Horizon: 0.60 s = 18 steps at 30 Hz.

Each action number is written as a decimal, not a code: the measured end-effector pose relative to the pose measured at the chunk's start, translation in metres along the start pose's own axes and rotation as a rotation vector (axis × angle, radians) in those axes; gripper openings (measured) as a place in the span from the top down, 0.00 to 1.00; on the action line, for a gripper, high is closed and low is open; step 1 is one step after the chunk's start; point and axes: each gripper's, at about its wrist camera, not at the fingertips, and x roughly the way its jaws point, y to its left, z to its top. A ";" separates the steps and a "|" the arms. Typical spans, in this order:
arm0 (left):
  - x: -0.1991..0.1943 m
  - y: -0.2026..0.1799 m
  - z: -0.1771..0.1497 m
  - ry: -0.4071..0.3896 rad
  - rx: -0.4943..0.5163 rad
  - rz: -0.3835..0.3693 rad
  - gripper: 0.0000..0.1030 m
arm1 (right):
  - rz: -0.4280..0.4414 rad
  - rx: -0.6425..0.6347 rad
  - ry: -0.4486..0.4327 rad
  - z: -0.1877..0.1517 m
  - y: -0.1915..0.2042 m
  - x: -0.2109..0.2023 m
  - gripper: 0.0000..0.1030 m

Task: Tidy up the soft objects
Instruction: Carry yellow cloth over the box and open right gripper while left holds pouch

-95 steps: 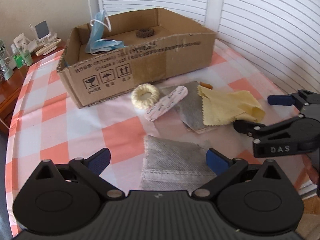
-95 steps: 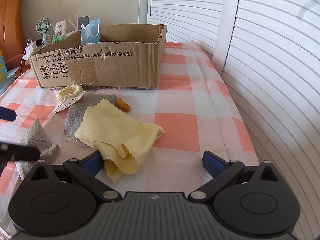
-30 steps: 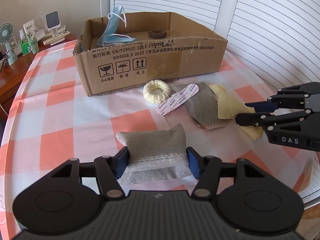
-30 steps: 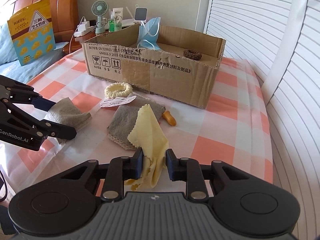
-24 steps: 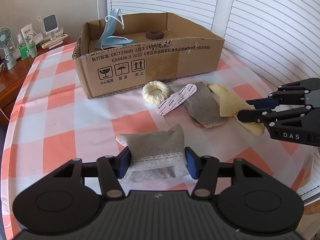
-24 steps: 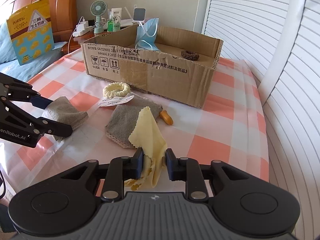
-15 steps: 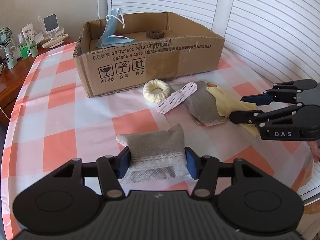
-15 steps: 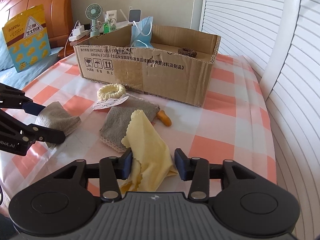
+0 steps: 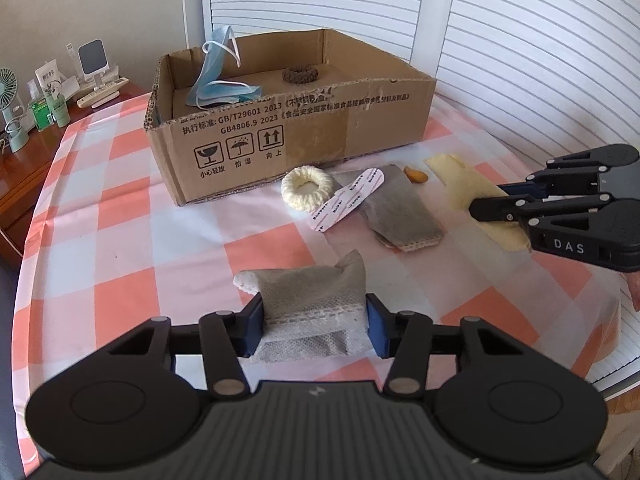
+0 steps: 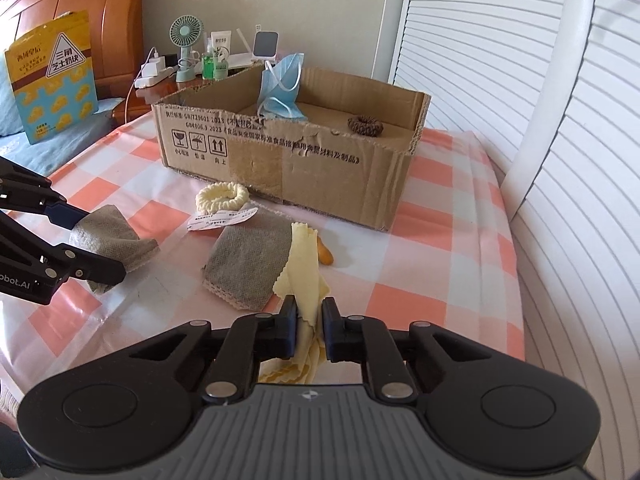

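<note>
My left gripper (image 9: 314, 326) is shut on a grey folded cloth (image 9: 312, 294), held low over the checked tablecloth; the cloth also shows in the right wrist view (image 10: 110, 232). My right gripper (image 10: 309, 330) is shut on a yellow cloth (image 10: 302, 276), whose far end drapes on a second grey cloth (image 10: 250, 262); the yellow cloth also shows in the left wrist view (image 9: 466, 190). A cardboard box (image 9: 288, 136) stands behind, holding a blue face mask (image 9: 218, 80) and a brown scrunchie (image 9: 300, 75).
A cream scrunchie (image 9: 307, 189), a white labelled strip (image 9: 348, 198) and a small orange object (image 9: 416, 174) lie before the box. White slatted shutters stand to the right. A nightstand with a fan (image 10: 184, 46) and bottles is behind left.
My right gripper opened briefly half a second ago and has shut on the yellow cloth again. The left gripper keeps its hold on the grey cloth, nearly still.
</note>
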 end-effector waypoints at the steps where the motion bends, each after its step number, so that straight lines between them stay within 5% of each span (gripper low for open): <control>1: -0.002 0.000 0.001 0.000 0.006 -0.001 0.51 | -0.002 0.000 -0.003 0.001 0.000 -0.003 0.85; 18: -0.043 0.013 0.039 -0.100 0.072 -0.005 0.51 | -0.027 -0.068 -0.107 0.056 -0.006 -0.030 0.85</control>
